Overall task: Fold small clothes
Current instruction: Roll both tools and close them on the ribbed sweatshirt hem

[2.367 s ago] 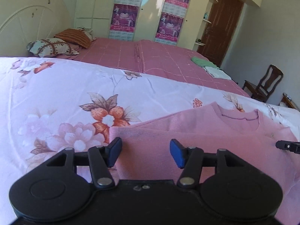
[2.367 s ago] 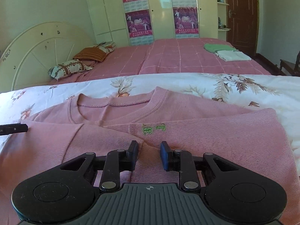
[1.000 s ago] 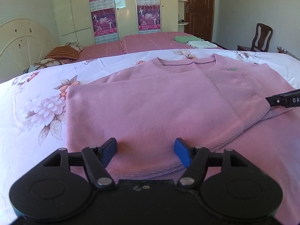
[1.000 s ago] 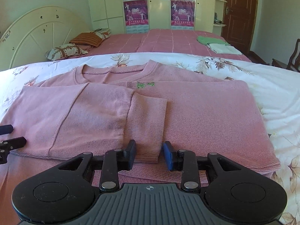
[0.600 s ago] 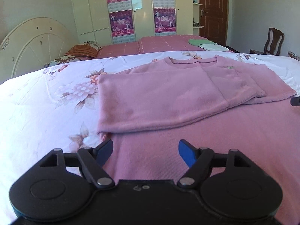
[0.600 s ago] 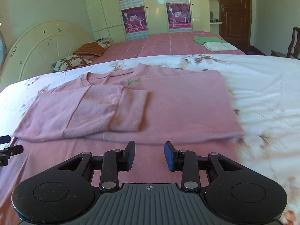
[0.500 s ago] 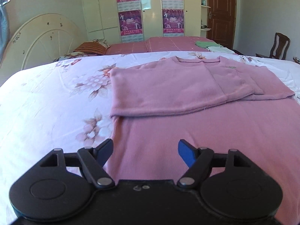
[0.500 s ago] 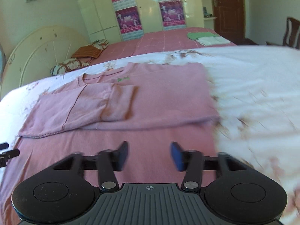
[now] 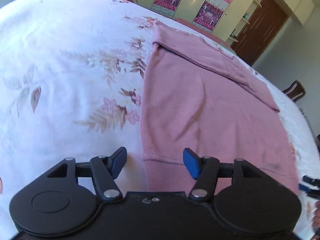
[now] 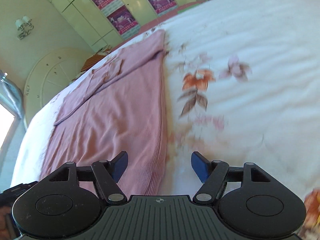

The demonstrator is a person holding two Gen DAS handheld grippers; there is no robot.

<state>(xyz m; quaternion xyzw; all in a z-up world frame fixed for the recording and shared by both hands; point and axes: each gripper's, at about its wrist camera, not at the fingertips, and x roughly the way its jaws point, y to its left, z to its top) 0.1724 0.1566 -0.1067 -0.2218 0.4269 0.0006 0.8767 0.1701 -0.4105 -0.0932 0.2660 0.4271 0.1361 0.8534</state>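
A pink knit sweater (image 9: pixel 200 104) lies flat on the floral bedspread (image 9: pixel 60 70), both sleeves folded across its chest. My left gripper (image 9: pixel 155 163) hovers over the sweater's near left hem corner. Its jaws are closing, the ribbed corner lies between them, and the pads do not press on it. In the right wrist view the same sweater (image 10: pixel 120 110) runs away to the upper left. My right gripper (image 10: pixel 159 166) sits over the near right hem corner, jaws opening, the hem edge between them untouched. The right gripper's tip (image 9: pixel 309 186) shows at the left view's right edge.
The bedspread (image 10: pixel 250 70) stretches wide on both sides of the sweater. A wardrobe with purple posters (image 10: pixel 124 6), a white round headboard (image 10: pixel 52 76), a brown door (image 9: pixel 262 28) and a wooden chair (image 9: pixel 296 93) stand beyond the bed.
Both grippers have drawn back from the folded sleeves to the sweater's hem corners and rolled outward. The right jaws have opened wide; the left jaws have narrowed a little.
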